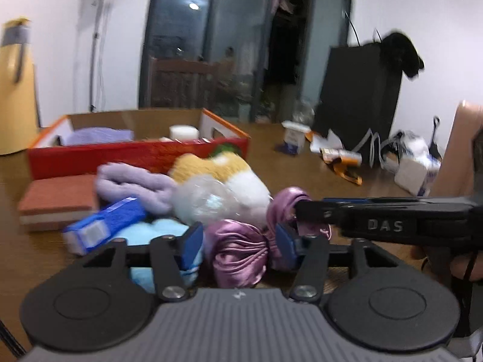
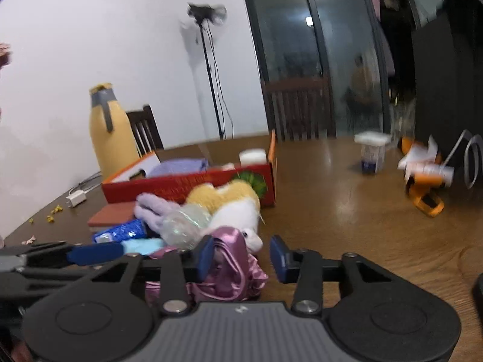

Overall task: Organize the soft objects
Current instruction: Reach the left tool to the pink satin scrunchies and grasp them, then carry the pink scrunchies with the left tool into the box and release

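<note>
The pink satin cloth (image 1: 238, 253) on the table (image 2: 347, 211) sits between both parted grippers, left (image 1: 238, 242) and right (image 2: 241, 259), neither pressing it, while the red box (image 1: 145, 154) behind holds folded lilac fabric (image 1: 102, 135).

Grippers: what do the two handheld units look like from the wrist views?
Left gripper and right gripper match: black linkage arms with silver pivot screws, blue pads on the fingers, ribbed grey body between two round black discs. The right one's side reads DAS in the left view.
</note>
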`<state>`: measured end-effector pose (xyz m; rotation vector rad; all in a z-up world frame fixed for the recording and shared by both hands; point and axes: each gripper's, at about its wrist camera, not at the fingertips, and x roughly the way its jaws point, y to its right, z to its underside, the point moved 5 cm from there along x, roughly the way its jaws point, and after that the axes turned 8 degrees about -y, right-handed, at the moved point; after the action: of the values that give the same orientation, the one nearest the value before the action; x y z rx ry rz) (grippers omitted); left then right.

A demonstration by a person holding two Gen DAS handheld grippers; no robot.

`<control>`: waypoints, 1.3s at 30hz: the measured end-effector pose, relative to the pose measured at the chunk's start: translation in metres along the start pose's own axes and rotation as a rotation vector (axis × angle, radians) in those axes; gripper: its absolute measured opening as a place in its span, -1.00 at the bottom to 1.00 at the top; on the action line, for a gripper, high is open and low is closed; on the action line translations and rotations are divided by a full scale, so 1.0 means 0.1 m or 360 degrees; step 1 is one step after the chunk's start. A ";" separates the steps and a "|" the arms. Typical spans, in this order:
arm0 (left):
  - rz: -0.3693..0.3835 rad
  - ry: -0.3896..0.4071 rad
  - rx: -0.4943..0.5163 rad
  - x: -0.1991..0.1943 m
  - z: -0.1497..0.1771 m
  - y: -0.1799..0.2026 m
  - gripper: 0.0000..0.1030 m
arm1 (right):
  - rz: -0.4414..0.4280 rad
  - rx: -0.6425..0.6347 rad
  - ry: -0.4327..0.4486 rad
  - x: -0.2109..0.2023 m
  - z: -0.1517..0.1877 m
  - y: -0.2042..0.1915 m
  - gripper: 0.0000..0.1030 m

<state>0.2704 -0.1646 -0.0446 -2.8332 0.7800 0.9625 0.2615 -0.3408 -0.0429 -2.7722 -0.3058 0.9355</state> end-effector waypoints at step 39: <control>0.0021 -0.0023 -0.0213 -1.13 1.02 -0.16 -0.17 | -0.0380 -0.0071 -0.0185 -0.53 0.78 -0.61 -0.27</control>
<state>0.1445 -0.0798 -0.0626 -2.9327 0.7616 1.0751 0.1640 -0.2863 -0.0578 -2.6479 -0.6670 1.0394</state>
